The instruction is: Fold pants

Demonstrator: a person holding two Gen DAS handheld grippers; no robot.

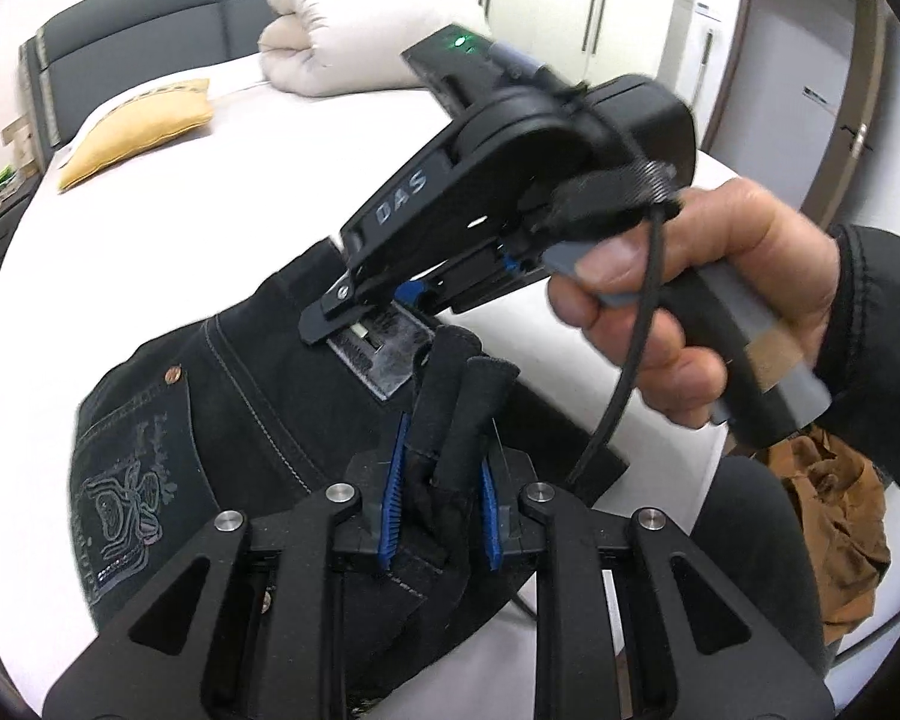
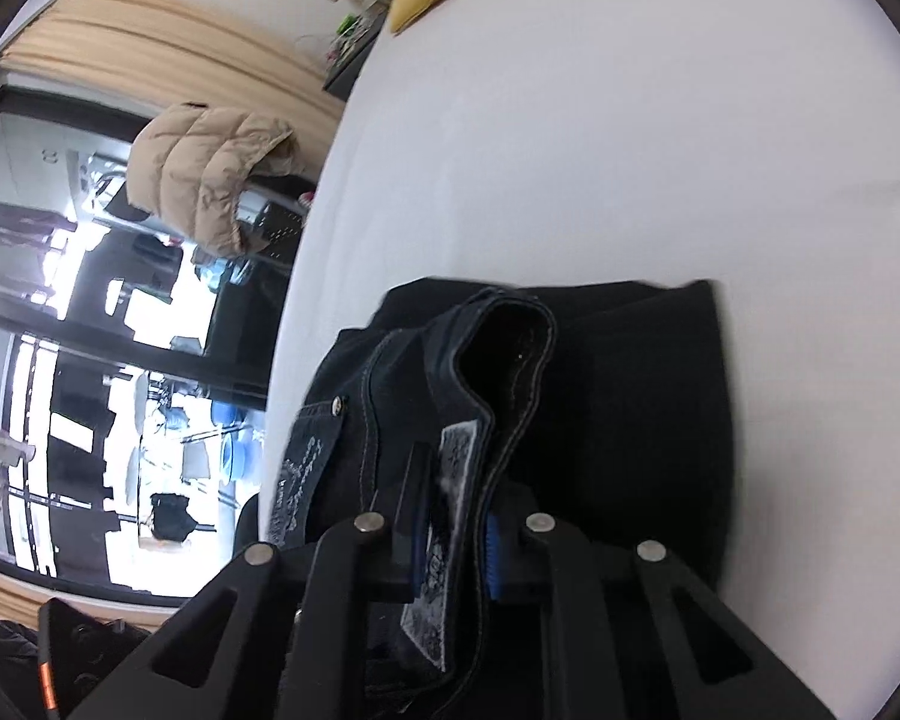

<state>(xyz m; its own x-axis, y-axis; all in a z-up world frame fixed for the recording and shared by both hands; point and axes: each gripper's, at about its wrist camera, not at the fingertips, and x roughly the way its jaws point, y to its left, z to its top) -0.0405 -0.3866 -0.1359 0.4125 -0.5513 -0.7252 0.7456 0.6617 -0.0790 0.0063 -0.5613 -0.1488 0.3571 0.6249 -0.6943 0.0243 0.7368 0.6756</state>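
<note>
Black denim pants [image 1: 228,420] lie on the white bed [image 1: 150,252], back pocket with embroidery up. My left gripper [image 1: 441,498] is shut on a bunched fold of the pants' waist. My right gripper [image 1: 354,312], held in a hand, is shut on the waistband at the grey label [image 1: 384,354]. In the right wrist view, the right gripper [image 2: 450,540] clamps the waistband and label [image 2: 450,492], with the pants [image 2: 630,390] lifted off the bed [image 2: 570,150].
A yellow cushion [image 1: 138,132] and a rolled white duvet [image 1: 354,36] lie at the bed's far end. A brown garment [image 1: 834,528] lies at the right. A beige puffer jacket [image 2: 210,174] hangs beyond the bed's left edge.
</note>
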